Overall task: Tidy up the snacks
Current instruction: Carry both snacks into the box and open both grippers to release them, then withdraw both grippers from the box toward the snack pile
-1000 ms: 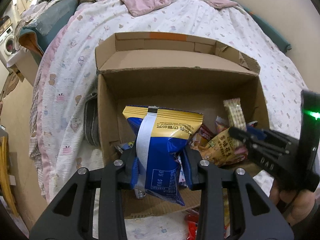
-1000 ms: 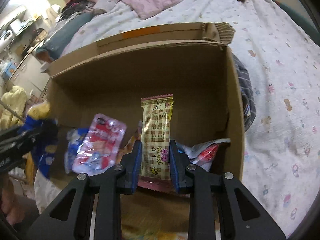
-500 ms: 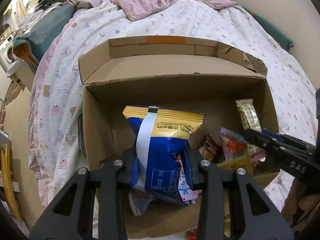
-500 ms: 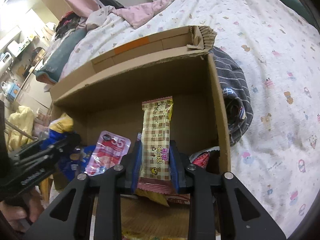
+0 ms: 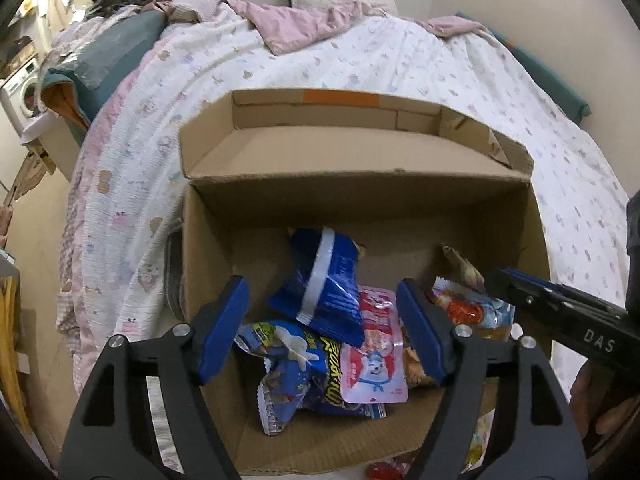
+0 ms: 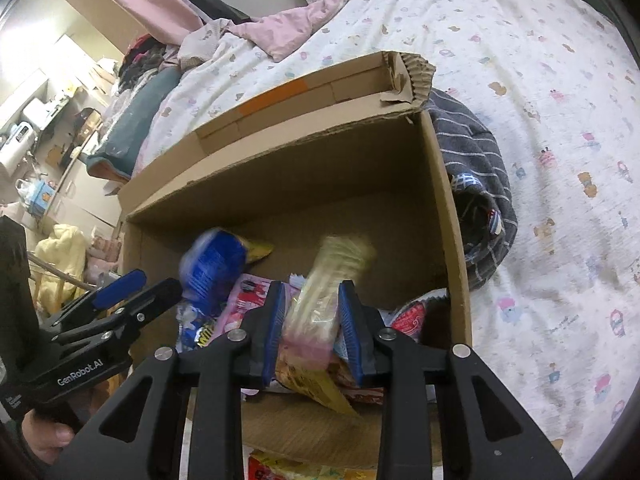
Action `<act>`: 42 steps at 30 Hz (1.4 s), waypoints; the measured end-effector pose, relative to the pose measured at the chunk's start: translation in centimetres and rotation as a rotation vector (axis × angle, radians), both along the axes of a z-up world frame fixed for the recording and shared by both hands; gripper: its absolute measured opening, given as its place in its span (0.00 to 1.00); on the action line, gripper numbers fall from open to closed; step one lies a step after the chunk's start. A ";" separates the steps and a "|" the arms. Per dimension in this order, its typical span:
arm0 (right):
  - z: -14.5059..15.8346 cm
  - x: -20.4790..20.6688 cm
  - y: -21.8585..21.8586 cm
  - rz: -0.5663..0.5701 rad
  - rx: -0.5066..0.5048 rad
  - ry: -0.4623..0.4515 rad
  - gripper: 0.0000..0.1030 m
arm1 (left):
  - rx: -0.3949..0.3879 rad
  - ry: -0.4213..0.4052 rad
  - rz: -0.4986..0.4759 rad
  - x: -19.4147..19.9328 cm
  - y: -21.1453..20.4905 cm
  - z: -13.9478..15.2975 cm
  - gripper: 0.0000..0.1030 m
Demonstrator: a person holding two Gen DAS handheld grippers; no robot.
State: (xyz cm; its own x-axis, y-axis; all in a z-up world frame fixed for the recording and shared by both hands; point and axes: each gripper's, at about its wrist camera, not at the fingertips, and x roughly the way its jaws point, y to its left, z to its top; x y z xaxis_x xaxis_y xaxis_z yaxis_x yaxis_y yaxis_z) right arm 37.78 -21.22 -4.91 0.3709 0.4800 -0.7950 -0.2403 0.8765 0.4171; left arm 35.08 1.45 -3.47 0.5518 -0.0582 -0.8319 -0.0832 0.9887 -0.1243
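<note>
right claw (image 6: 312, 328) pinching a blurry beige checked snack bar (image 6: 320, 300) over the brown cardboard box (image 6: 360, 184), blue chip bag (image 6: 212, 268) tumbling off to its left

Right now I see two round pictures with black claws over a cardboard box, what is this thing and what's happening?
No robot here: a person holds a two-fingered grabbing tool in each hand, and a wide-angle camera on each tool looks along its fingers. One picture is from the left tool, the other from the right tool. Both look into a cardboard box standing on a bed, with snack packets piled inside. The left tool's jaws have just been opening and stand wide; nothing is gripped, and a blue bag is loose in the box by a pink pouch. The right tool's jaws have also just been opening a little, with a pale wrapped bar between them; it is blurred, so I cannot tell whether it is gripped.
</note>
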 end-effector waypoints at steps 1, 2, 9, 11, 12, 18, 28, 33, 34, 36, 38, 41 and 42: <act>0.4 -0.1 0.1 0.004 0.001 -0.017 0.33 | -0.001 -0.005 0.006 0.0 0.1 0.1 0.72; 0.5 -0.2 0.0 0.005 0.006 -0.024 0.47 | -0.001 -0.005 0.008 0.0 0.3 0.1 0.72; 1.5 -0.5 0.0 -0.009 0.007 -0.070 0.82 | 0.001 0.004 0.005 -0.1 0.2 0.0 0.72; 1.4 -0.4 -0.1 -0.015 0.014 -0.059 0.82 | 0.006 0.003 0.004 -0.1 0.1 0.1 0.72; 1.3 -0.3 -0.2 -0.020 0.016 -0.053 0.82 | 0.006 0.003 0.006 -0.1 0.1 0.1 0.72; 1.5 -0.1 -0.3 -0.037 0.035 -0.049 0.82 | 0.002 -0.002 0.016 -0.1 0.0 0.2 0.72; 2.4 -0.7 0.4 -0.010 -0.011 -0.091 0.82 | 0.036 -0.033 -0.002 -1.2 0.4 0.9 0.72; 3.4 -1.9 0.1 -0.013 -0.016 -0.119 0.82 | -0.019 0.007 0.045 -1.9 1.3 1.1 0.72; 3.8 -2.3 -0.1 -0.017 -0.023 -0.131 0.82 | -0.037 0.017 0.046 -2.3 1.4 1.2 0.72; 4.3 -2.9 -0.4 -0.028 -0.029 -0.145 0.82 | -0.041 0.016 0.058 -2.9 1.4 1.5 0.72; 5.0 -3.7 -0.8 -0.043 -0.008 -0.153 0.82 | -0.039 0.003 0.054 -3.7 1.3 2.2 0.72; 5.9 -4.8 -1.1 -0.059 -0.006 -0.170 0.82 | -0.016 -0.015 0.032 -4.9 0.8 2.9 0.72; 6.3 -5.3 -1.2 -0.065 -0.007 -0.178 0.82 | -0.007 -0.017 0.022 -5.4 0.5 3.1 0.72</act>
State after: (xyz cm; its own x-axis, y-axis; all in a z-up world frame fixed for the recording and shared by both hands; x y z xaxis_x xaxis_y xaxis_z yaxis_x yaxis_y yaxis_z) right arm 32.44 -22.44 1.40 0.5359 0.4453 -0.7173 -0.2527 0.8952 0.3670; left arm 29.72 1.94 -0.36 0.5673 -0.0523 -0.8218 -0.1023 0.9858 -0.1334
